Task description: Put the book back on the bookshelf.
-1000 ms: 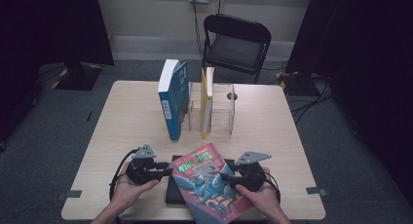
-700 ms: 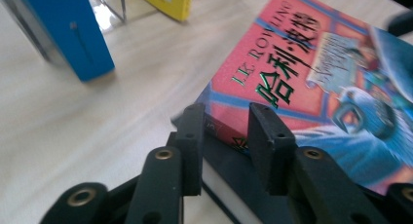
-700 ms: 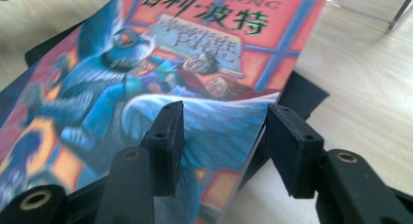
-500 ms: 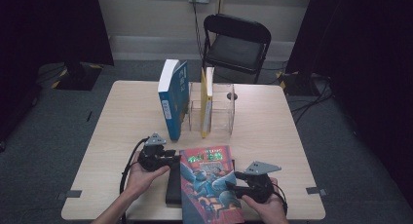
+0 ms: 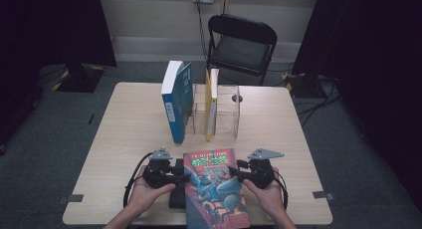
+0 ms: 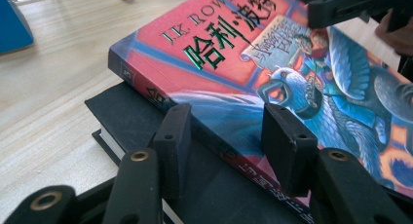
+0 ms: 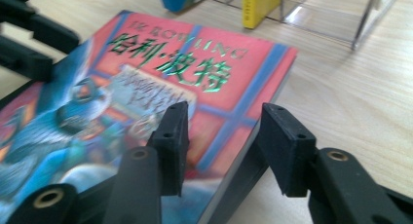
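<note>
- Left gripper (image 5: 182, 178), lower left of centre in the high view: a black two-jaw tool in the person's left hand (image 5: 144, 191). Its jaws have just been opening and stand apart, straddling the spine edge of the red-and-blue illustrated paperback (image 6: 272, 78) without pressing on it.
- Under that paperback lies a black hardcover book (image 6: 129, 119), flat on the pale wooden bench (image 5: 124, 129) and sticking out past the spine at the lower left of the left gripper view.
- The paperback lies cover up at the bottom centre of the high view, between the two grippers.
- Above it, at the middle of the frame, a thick blue book (image 5: 177, 100) stands upright beside a clear acrylic book rack (image 5: 230, 112), which holds a thin yellow book (image 5: 211, 103).
- Right gripper (image 5: 235, 174), lower right of centre, in the right hand (image 5: 268, 194): its jaws have just been closing and straddle the paperback's page-side edge; whether they press on it I cannot tell.
</note>
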Tool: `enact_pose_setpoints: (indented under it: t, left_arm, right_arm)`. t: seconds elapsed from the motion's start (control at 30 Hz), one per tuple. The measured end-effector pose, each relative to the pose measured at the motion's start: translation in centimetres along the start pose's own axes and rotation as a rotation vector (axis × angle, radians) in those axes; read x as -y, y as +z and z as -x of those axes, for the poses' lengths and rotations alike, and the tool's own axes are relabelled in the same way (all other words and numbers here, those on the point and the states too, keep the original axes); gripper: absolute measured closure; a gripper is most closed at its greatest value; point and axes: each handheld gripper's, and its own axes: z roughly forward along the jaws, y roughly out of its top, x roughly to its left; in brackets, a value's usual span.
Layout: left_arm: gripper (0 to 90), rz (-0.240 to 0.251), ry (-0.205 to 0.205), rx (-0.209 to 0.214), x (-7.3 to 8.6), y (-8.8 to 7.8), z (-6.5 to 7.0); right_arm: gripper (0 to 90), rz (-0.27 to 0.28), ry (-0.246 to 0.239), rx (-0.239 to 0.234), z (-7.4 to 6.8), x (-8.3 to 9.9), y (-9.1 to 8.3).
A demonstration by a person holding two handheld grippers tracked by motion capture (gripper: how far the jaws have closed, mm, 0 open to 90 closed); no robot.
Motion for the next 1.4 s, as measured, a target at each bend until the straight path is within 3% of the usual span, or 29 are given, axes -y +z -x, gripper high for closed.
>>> enact_pose_setpoints:
  t: [0.1,0.17,0.47,0.53,0.6,0.73,0.83,0.9,1.0,1.1,1.17,1.27,1.33,1.4]
  left_arm:
    - [54.8,0.016,-0.016,0.006,0.2,0.1,-0.1]
    - [55.0,0.012,-0.015,0.013,0.1,0.1,-0.2]
    - [54.7,0.024,-0.009,0.006,-0.3,0.7,-0.4]
    - [54.6,0.027,-0.006,0.007,-0.2,0.7,-0.4]
    - [48.4,0.023,-0.043,0.024,-0.2,0.9,-0.6]
    - [49.1,0.030,0.008,-0.014,-0.2,0.8,0.1]
    - [48.9,0.030,0.000,-0.014,-0.1,0.8,0.1]
    - [48.9,0.034,-0.001,-0.016,-0.1,0.9,0.1]
    - [48.7,0.034,0.005,-0.018,-0.1,0.9,0.1]
    - [48.6,0.033,0.006,-0.018,-0.1,0.9,0.1]
    - [48.6,0.033,0.006,-0.017,-0.1,0.9,0.1]
    - [48.6,0.041,0.002,-0.016,0.0,0.9,0.1]
    - [48.6,0.043,-0.007,-0.014,0.0,0.9,0.1]
    - [46.5,0.044,-0.021,-0.003,0.1,1.0,-0.1]
  right_arm:
    - [51.7,0.029,0.055,-0.020,0.4,0.5,0.3]
    - [50.1,0.053,0.081,-0.006,0.4,1.0,0.3]
    - [49.6,0.055,0.166,-0.022,0.5,1.5,0.2]
    - [48.4,0.058,0.173,-0.030,0.6,1.5,0.3]
    - [47.4,0.061,0.180,-0.033,0.7,1.5,0.4]
    - [47.4,0.047,0.208,-0.028,0.5,1.3,0.5]
    - [52.9,0.040,0.209,-0.010,0.4,1.1,0.3]
    - [57.4,0.058,0.236,-0.014,0.4,1.3,0.0]
    - [56.9,0.079,0.231,-0.007,-0.2,1.5,-0.6]
    - [61.5,0.118,0.289,-0.069,-0.1,1.5,-1.3]
    - [62.1,0.097,0.282,-0.062,-0.5,1.3,-1.5]
    - [61.7,0.051,0.311,-0.133,-1.0,2.1,-0.8]
    - [60.7,0.041,0.291,-0.116,-1.4,2.0,-0.8]
    - [60.7,0.030,0.302,-0.145,-1.0,1.9,-0.6]
